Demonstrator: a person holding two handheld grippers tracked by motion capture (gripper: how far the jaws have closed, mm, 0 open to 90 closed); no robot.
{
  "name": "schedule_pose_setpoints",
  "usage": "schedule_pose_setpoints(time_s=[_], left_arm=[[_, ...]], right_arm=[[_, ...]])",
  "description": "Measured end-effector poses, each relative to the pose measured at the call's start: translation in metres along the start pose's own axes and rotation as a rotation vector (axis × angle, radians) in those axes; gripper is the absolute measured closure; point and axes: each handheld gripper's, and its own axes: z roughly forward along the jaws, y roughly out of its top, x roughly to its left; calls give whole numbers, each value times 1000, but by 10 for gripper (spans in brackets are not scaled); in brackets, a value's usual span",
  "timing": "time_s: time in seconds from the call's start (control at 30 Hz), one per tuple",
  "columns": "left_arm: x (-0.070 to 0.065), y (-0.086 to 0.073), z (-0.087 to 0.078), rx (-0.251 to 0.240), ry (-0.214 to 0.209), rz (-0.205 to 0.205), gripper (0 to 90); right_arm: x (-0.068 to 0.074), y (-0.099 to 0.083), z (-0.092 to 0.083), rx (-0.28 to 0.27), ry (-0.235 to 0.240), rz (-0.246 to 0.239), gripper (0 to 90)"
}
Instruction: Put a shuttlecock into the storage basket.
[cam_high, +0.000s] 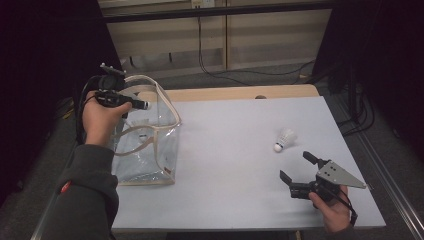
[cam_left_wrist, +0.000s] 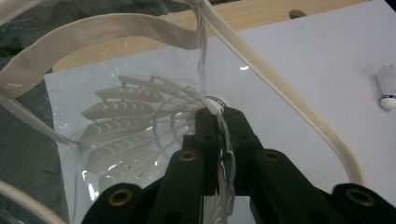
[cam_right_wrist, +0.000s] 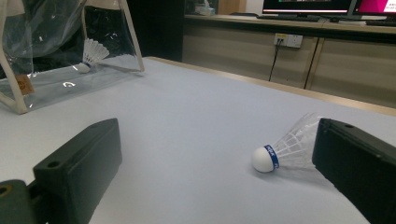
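My left claw (cam_high: 142, 105) clenches a shuttlecock (cam_left_wrist: 140, 121) over the clear bag (cam_high: 165, 150); right claw (cam_high: 296, 167) spread.
My left hand (cam_high: 100, 120) is raised; the blue band on the table shuttlecock (cam_right_wrist: 285, 149) is unreadable.

White feathered shuttlecock (cam_left_wrist: 140, 126) pinched at the cork end, over the open top of a clear bag (cam_high: 150, 165) with cream trim, standing upright at left of the high view. Second white shuttlecock (cam_high: 284, 140), blue band at cork, lies on its side at right of center.
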Motion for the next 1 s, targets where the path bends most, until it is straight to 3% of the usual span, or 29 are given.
schedule_pose_setpoints(time_s=[1.0], left_arm=[[2, -1, 13, 32, 22, 12, 853]], right_arm=[[0, -1, 1, 2, 3, 1, 14]])
